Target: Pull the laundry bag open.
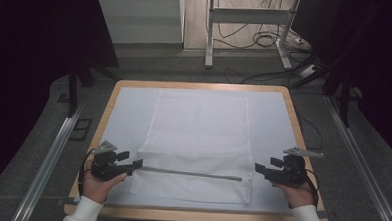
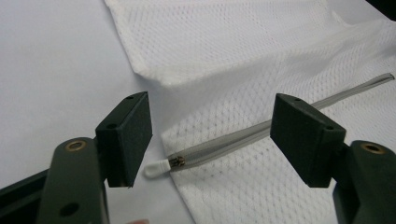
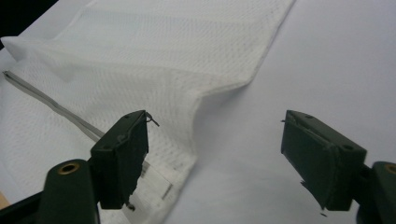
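Observation:
A white mesh bag (image 1: 198, 135) lies flat on the white-covered table (image 1: 123, 117), its grey zipper (image 1: 191, 174) running across near the front edge. My left gripper (image 1: 132, 160) is at the zipper's left end, open. In the left gripper view the jaws (image 2: 212, 135) stand wide above the zipper (image 2: 243, 137) and its white pull tab (image 2: 156, 169), touching neither. My right gripper (image 1: 264, 166) sits just off the bag's right edge, open. In the right gripper view (image 3: 215, 149) the bag's corner (image 3: 154, 56) lies by the left jaw, with bare cover between the jaws.
The table has a wooden rim (image 1: 293, 120). Metal rails (image 1: 52, 154) run along the floor on both sides. Behind the table stand a metal frame (image 1: 210, 36) and loose cables (image 1: 267, 41). A small label (image 3: 154, 182) sits at the bag's near corner.

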A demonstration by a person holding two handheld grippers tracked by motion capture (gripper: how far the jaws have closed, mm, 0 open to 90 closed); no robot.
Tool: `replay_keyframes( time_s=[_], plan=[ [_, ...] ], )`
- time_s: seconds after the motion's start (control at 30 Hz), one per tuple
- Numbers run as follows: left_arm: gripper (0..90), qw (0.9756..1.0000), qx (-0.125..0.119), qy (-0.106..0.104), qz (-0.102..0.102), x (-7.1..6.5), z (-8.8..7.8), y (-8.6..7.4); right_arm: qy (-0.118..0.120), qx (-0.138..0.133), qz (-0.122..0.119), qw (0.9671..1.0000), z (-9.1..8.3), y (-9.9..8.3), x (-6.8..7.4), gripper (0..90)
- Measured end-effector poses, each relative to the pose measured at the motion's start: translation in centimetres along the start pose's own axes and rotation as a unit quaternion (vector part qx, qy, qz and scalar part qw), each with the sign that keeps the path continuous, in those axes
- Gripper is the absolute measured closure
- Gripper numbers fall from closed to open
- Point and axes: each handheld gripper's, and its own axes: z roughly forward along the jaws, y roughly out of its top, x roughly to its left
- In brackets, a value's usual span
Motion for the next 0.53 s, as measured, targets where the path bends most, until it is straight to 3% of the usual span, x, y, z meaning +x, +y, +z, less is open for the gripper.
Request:
replay_keyframes(
  time_s=[0.2, 0.53],
  plan=[
    [29.2, 1.0, 0.006, 0.004, 0.0, -0.09, 0.24, -0.1, -0.001, 0.0, -0.005, 1.0, -0.2, -0.64, -0.65, 22.1],
    [27.4, 0.9999, 0.006, 0.009, -0.003, 0.23, 0.31, -0.2, -0.005, -0.015, -0.028, 0.9995, -0.11, -0.52, -0.29, 19.4]
  ],
)
